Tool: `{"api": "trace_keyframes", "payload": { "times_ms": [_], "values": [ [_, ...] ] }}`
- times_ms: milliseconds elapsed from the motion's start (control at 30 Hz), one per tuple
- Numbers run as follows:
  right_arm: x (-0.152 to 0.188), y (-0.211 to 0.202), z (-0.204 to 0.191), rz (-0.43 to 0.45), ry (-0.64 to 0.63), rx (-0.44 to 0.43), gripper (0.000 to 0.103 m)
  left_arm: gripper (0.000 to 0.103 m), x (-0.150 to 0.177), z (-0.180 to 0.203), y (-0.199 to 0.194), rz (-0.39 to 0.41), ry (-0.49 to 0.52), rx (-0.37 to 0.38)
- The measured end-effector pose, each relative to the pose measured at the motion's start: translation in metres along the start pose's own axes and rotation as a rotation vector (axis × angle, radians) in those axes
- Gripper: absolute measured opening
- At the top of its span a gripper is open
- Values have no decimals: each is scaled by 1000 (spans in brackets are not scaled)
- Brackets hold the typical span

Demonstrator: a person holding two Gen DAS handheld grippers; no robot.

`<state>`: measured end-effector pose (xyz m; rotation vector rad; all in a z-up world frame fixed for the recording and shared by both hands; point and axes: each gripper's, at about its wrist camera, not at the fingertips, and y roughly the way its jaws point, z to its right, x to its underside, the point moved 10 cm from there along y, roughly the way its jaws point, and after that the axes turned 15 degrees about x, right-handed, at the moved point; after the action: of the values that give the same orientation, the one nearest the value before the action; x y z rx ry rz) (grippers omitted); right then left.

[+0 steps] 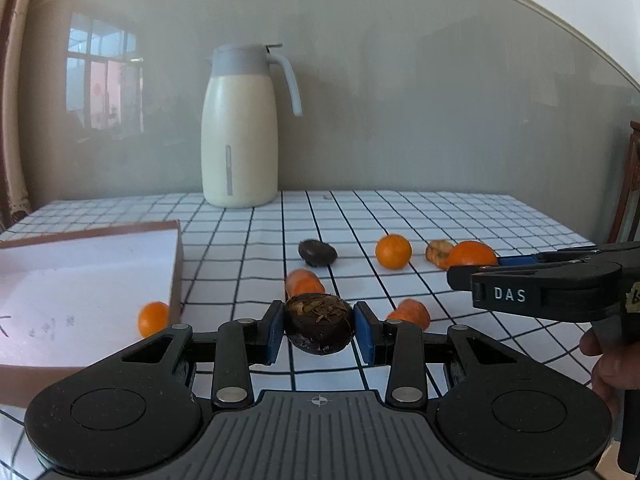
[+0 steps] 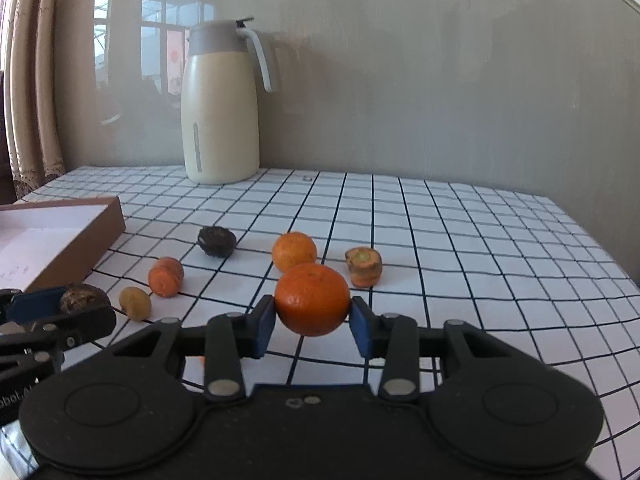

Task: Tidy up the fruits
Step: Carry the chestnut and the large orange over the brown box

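1. Left wrist view: my left claw (image 1: 319, 330) grips a dark brown fruit (image 1: 319, 326) just above the table (image 1: 460, 216). My right claw (image 1: 486, 276) at the right edge reads "DAS". The box (image 1: 80, 280) at left bears faint writing I cannot read.
2. Right wrist view: my right claw (image 2: 313, 318) clamps an orange (image 2: 312, 299). Bare checked table lies open to the right, up to its far edge.
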<state>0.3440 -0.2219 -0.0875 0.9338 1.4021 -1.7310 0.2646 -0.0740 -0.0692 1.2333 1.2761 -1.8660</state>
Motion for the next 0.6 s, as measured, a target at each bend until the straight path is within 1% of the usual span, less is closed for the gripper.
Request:
{"api": "trace_keyframes", "payload": {
  "times_ms": [333,600],
  "values": [
    [-9,-25,-9,55,-16,-11,32,37,-16,-3,-24,45,33,-27],
    [-18,-41,-27,104,-32,-50,32,37,-26,-20,-47,78,53,-66]
  ]
}}
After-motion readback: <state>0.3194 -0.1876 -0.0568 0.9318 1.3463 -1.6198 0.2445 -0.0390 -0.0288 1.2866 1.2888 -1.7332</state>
